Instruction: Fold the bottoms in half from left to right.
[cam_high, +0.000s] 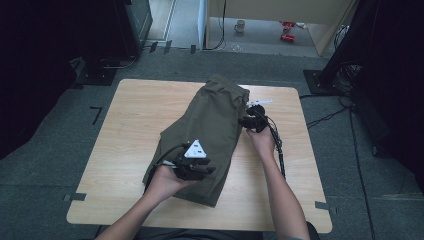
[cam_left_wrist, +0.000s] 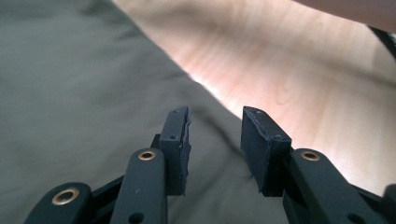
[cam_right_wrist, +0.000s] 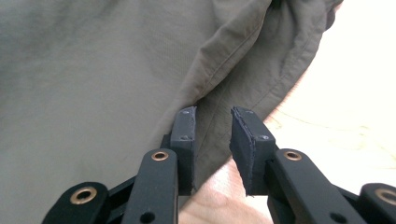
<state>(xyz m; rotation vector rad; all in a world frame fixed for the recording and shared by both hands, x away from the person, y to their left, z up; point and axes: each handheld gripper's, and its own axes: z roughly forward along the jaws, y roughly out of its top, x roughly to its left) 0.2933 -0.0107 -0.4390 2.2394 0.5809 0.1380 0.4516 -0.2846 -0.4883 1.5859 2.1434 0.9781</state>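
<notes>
- Olive-green cloth, a garment that looks like shorts (cam_high: 207, 132) folded lengthwise, lies on the wooden table (cam_high: 130, 135), running from near the far edge, where its gathered waistband sits, towards the near edge; it sits right of the table's middle.
- Left gripper (cam_high: 196, 169) rests over the garment's near end, close to the near edge. In the left gripper view its jaws stand apart above the flat cloth (cam_left_wrist: 84, 93) with nothing pinched between the pads: released.
- Right gripper (cam_high: 253, 120) sits at the garment's right side, near the far right corner of the table. In the right gripper view its jaws stand a little apart just beside a creased seam fold (cam_right_wrist: 243, 51); no cloth lies between the pads: released.
- Step in hand, as judged: a fold of the garment appears just laid down, both grippers having let go of the cloth.
- Next move, as judged: a crosswise fold, bringing one end over the other. It calls for each gripper to take a fresh edge, pinching every layer so none slips.
- Risk: the loose waistband fold at the far end may spring open.
</notes>
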